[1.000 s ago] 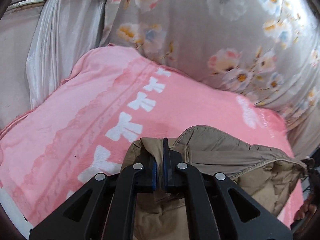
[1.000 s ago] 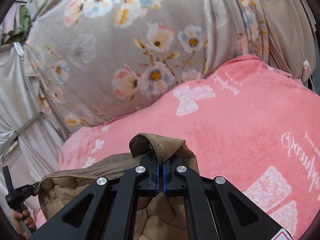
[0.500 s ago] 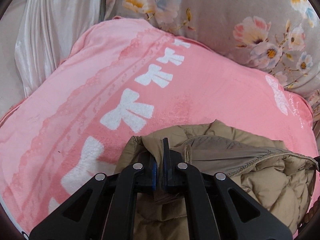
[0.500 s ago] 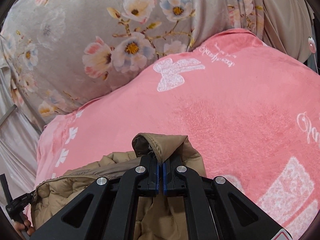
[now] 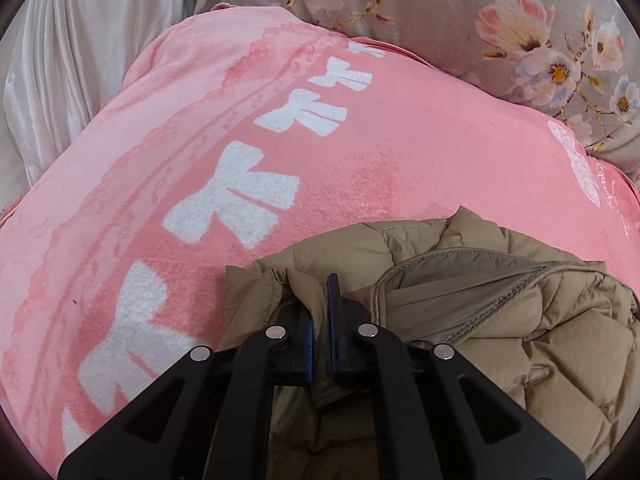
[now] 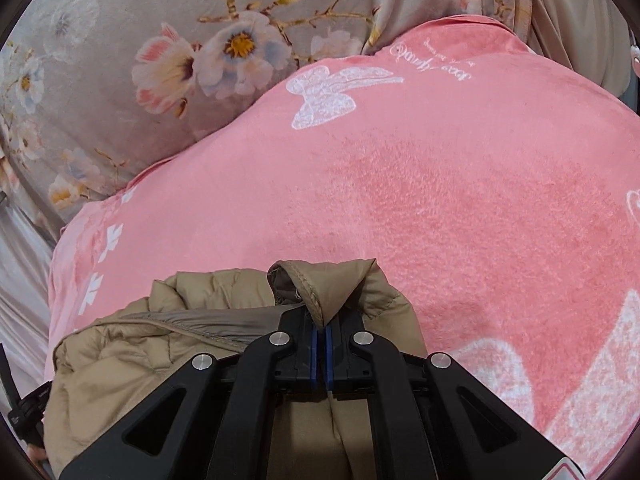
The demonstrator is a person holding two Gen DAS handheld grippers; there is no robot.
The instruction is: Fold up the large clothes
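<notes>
A tan quilted puffer jacket (image 5: 500,320) lies bunched on a pink blanket (image 5: 360,152) with white bow prints. My left gripper (image 5: 320,300) stands with its jaws slightly parted around a fold of the jacket's edge. In the right wrist view the same jacket (image 6: 168,344) spreads to the lower left, and my right gripper (image 6: 320,320) is shut on a raised fold of its hem. Both grippers are low over the blanket (image 6: 460,208).
Grey floral fabric (image 5: 500,20) rises behind the blanket, also in the right wrist view (image 6: 140,48). White satin drapery (image 5: 72,60) hangs at the far left. A dark handle (image 6: 24,412) shows at the right wrist view's lower left edge.
Both grippers have dropped toward the blanket, carrying the jacket down onto it. The left jaws have parted slightly; the right stays shut on the hem.
</notes>
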